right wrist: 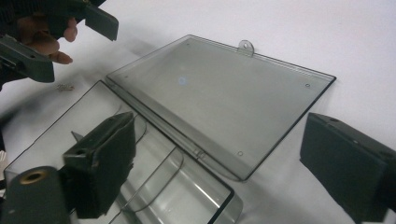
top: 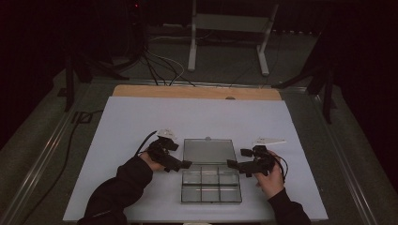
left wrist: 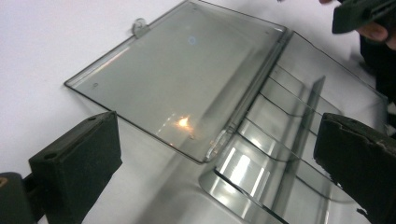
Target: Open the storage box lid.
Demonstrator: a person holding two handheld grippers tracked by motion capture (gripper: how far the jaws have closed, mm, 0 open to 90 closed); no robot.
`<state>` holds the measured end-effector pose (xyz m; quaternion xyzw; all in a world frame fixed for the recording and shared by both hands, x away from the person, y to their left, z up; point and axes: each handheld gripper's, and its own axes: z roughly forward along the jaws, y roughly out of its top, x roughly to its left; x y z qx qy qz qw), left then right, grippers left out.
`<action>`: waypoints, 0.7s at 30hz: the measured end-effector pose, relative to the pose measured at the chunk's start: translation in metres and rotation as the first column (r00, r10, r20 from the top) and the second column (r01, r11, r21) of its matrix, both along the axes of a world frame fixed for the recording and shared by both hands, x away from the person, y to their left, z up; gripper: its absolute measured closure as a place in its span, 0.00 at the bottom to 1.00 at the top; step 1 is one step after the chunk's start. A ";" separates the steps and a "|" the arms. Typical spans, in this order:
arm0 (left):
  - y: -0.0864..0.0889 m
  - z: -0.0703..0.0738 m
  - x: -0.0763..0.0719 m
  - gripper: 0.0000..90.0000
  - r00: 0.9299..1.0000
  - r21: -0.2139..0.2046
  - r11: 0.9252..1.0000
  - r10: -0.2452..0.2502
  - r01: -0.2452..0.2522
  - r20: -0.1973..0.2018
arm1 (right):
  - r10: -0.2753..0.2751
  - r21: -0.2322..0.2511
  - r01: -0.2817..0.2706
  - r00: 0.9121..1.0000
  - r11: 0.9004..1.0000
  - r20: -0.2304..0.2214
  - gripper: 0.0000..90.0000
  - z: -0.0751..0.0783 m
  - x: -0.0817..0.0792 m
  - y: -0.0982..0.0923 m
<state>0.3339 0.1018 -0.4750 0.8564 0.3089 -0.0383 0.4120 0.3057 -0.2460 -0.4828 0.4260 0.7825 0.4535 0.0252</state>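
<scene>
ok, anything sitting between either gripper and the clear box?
Nothing visible. The left gripper and right gripper flank the clear box, jaws open on bare white table. Its lid lies flat behind, out of the way.

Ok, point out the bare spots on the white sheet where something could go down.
Free: the wide strip between the open lid and the wooden edge, plus both outer margins of the white sheet. Crowded: beside the clear box, where the left tongs and right tongs hover.

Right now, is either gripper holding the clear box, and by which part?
Nothing is held. The left gripper and right gripper both stand open beside the clear box, lid lying open.
</scene>
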 end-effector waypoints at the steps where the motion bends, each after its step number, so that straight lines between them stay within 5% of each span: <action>1: 0.000 0.001 -0.001 0.01 1.000 -0.002 1.000 -0.008 0.008 0.001 | -0.001 0.001 0.001 1.000 1.000 0.005 0.04 0.000 -0.001 0.000; 8: 0.002 0.009 -0.008 0.01 0.997 0.009 0.998 -0.056 0.055 0.044 | 0.040 0.011 -0.040 0.999 0.999 0.035 0.03 0.002 -0.010 -0.004; 21: 0.029 0.027 -0.018 0.01 0.989 -0.010 0.997 -0.076 0.078 0.131 | 0.036 0.035 -0.040 0.993 0.999 0.116 0.03 0.003 -0.027 -0.015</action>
